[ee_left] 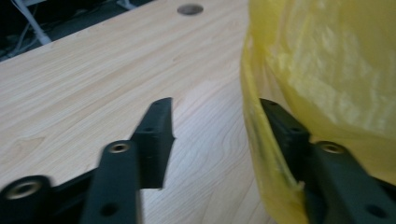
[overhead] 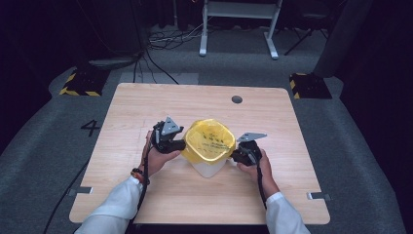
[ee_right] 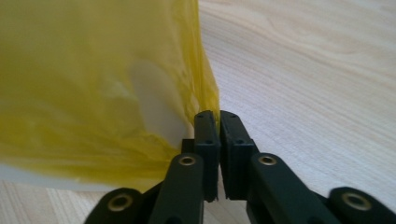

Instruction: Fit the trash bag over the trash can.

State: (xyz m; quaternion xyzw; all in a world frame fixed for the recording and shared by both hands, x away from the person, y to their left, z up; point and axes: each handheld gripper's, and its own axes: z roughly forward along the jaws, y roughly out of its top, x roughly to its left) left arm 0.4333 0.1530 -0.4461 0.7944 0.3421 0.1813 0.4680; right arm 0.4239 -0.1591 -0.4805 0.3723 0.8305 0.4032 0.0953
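A yellow plastic bag (overhead: 208, 139) lines a small white bin (overhead: 209, 169) at the middle of the wooden table (overhead: 146, 107). My left gripper (overhead: 182, 144) is at the bag's left side. In the left gripper view it (ee_left: 215, 105) is open, and the bag's hanging edge (ee_left: 254, 135) drapes against its right-hand jaw. On the bag's right side is my right gripper (overhead: 234, 155). Its jaws (ee_right: 217, 114) are pressed together on a fold of the yellow film (ee_right: 205, 93). The bin's white wall (ee_right: 154, 112) shows through the bag.
A round cable hole (overhead: 236, 99) sits in the table's far right part, also seen as the hole (ee_left: 190, 9) ahead of the left gripper. Beyond the table stand a white desk frame (overhead: 238, 24), floor cables and black-and-yellow blocks (overhead: 80, 83).
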